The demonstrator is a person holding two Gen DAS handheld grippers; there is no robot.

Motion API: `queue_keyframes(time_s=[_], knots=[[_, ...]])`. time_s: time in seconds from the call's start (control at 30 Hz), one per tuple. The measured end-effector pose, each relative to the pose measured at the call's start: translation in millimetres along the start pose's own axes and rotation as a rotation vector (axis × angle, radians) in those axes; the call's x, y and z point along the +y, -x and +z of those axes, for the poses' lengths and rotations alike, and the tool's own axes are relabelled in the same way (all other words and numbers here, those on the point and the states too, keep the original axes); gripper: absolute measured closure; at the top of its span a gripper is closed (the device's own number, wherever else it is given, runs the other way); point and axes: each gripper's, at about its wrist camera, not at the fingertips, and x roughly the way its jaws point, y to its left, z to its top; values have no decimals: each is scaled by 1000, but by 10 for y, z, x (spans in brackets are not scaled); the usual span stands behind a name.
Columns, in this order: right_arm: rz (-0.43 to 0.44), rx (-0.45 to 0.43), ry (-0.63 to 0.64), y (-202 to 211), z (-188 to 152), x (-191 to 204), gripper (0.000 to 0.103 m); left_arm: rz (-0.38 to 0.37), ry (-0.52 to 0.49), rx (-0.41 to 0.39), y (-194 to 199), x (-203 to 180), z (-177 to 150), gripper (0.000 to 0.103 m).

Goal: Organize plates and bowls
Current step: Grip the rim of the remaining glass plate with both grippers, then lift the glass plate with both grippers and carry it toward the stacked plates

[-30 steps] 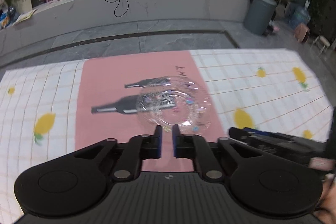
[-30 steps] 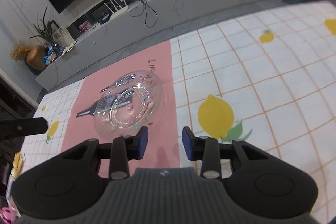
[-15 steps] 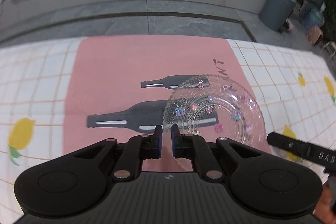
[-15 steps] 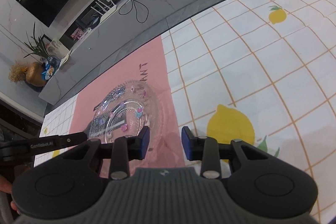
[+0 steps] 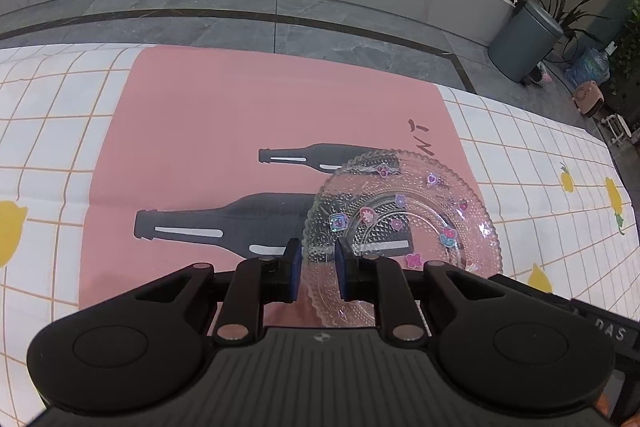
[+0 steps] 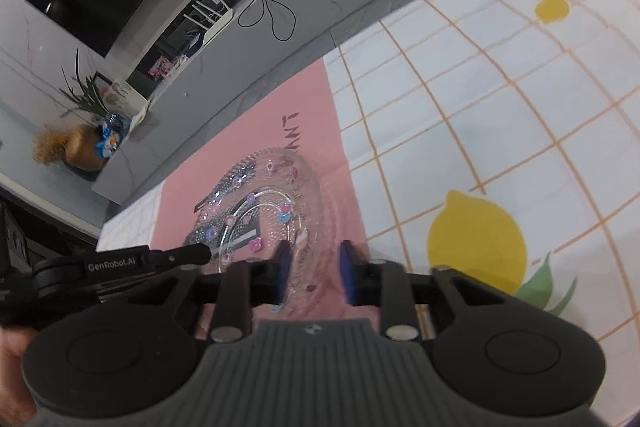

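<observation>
Glass, clear and pressed with a beaded texture, forms the round plate (image 5: 404,231) with a scalloped rim and small coloured stickers on its face. The plate lies flat on the pink mat (image 5: 224,131), which carries two black bottle silhouettes; the plate overlaps the wider ends of both silhouettes. The mat rests on a white checked cloth printed with yellow lemons, covering the surface (image 5: 560,155).

Left hand-held gripper (image 5: 317,277): pitched steeply down toward the plate's near-left rim. Its blue-padded fingers (image 5: 295,273) straddle that rim; the jaws are opening, with a visible gap on each side of the glass, so the pads do not press it.

Right hand-held gripper (image 6: 314,273): angled down at the opposite edge of the plate (image 6: 264,211), from the plate's right side. Its blue fingers (image 6: 283,269) stand either side of the rim section; the jaws are closing, with the rim between them and still clear of the pads.

In the right wrist view, the left hand-held gripper (image 6: 196,254) appears as a black bar whose tip lies over the plate's far edge.
</observation>
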Motion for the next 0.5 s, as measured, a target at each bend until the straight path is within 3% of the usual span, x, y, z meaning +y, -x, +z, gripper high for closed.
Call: queue_keyframes(time_s=[0.13,0.5], knots=[[30,17,-58,-46,0,-53,98,1,8,3,4,-1,5,85],[43,39,-101,61,-20,-82,98,23,2,2,157,-81,-45,87]])
